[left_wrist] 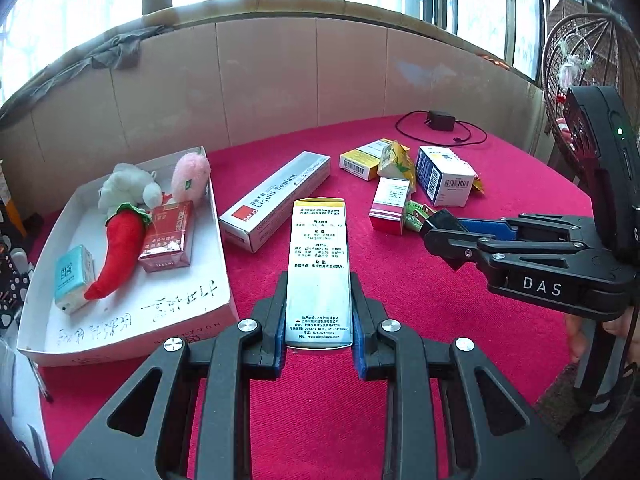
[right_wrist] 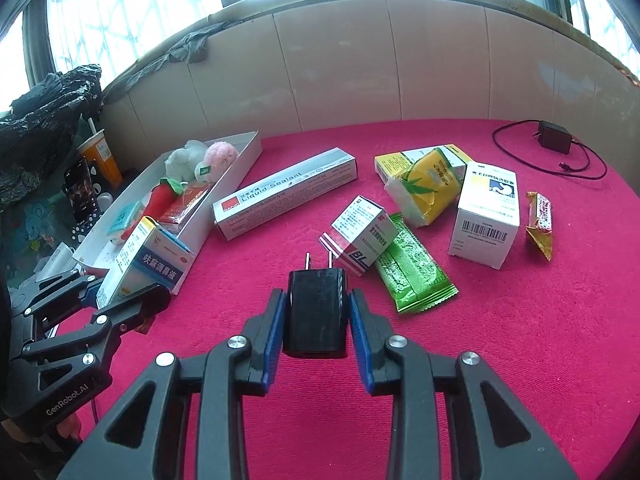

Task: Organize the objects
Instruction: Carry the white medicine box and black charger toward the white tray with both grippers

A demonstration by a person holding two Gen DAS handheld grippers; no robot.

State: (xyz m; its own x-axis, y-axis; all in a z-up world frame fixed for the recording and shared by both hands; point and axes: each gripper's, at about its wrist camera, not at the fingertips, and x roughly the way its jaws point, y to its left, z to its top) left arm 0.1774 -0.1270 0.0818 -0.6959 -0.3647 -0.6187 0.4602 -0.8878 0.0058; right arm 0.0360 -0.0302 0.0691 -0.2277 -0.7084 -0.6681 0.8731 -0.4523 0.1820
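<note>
While the left tongs (left_wrist: 319, 312) clamp one tall medicine box (left_wrist: 319, 268) at lower centre of the left wrist view, the right tongs (right_wrist: 316, 322) grip one black plug adapter (right_wrist: 316, 312), prongs pointing away, at lower centre of the right wrist view. One white tray (left_wrist: 224, 280) at the left holds five things: two plush balls, one plush chili (left_wrist: 118, 256), one red carton and one teal packet. Loose on the tabletop (right_wrist: 500, 340) lie one long sealant box (right_wrist: 286, 194), three further small boxes, one yellow tissue pack (right_wrist: 428, 188), one green wrapper (right_wrist: 412, 268), one orange snack packet (right_wrist: 540, 222) and one black charger with cable (right_wrist: 554, 138). The tabletop wears crimson cloth; beige panels and bright windows stand behind.
</note>
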